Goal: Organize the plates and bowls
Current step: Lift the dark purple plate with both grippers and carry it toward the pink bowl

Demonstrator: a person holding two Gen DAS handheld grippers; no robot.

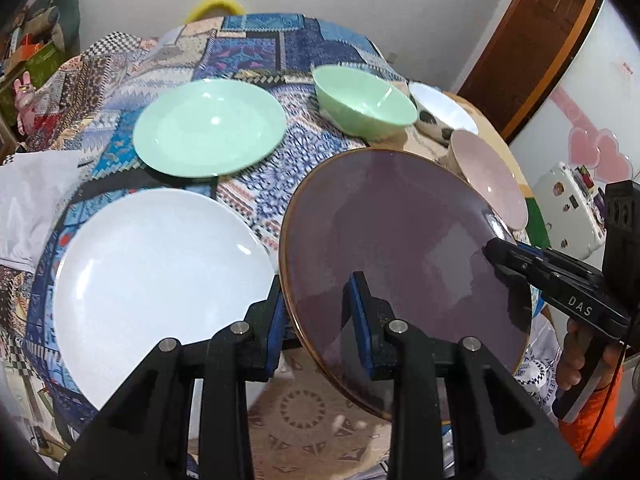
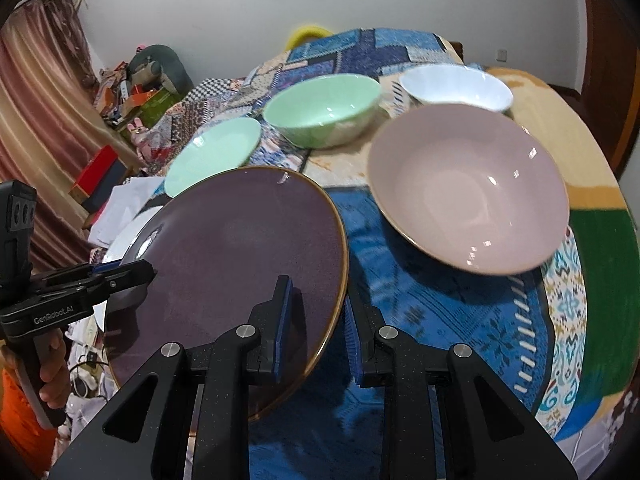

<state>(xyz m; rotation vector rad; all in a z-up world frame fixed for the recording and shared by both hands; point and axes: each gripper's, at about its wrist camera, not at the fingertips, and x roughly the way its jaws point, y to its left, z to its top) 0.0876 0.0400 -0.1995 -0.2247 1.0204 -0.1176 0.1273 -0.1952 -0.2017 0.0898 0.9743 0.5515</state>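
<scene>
Both claws clamp the rim of a round, matte purple plate [image 1: 400,248] with a thin brown edge: the left claw [image 1: 320,320] at lower centre of its view, the right claw [image 2: 320,324] likewise. The plate hangs tilted above the patchwork-covered table [image 1: 260,44], right of a white plate [image 1: 160,264].

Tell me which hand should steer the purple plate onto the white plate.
Left, probably. Both grippers are shut on the purple plate, but the left gripper holds the rim beside the white plate; the right gripper clamps the far rim.
</scene>
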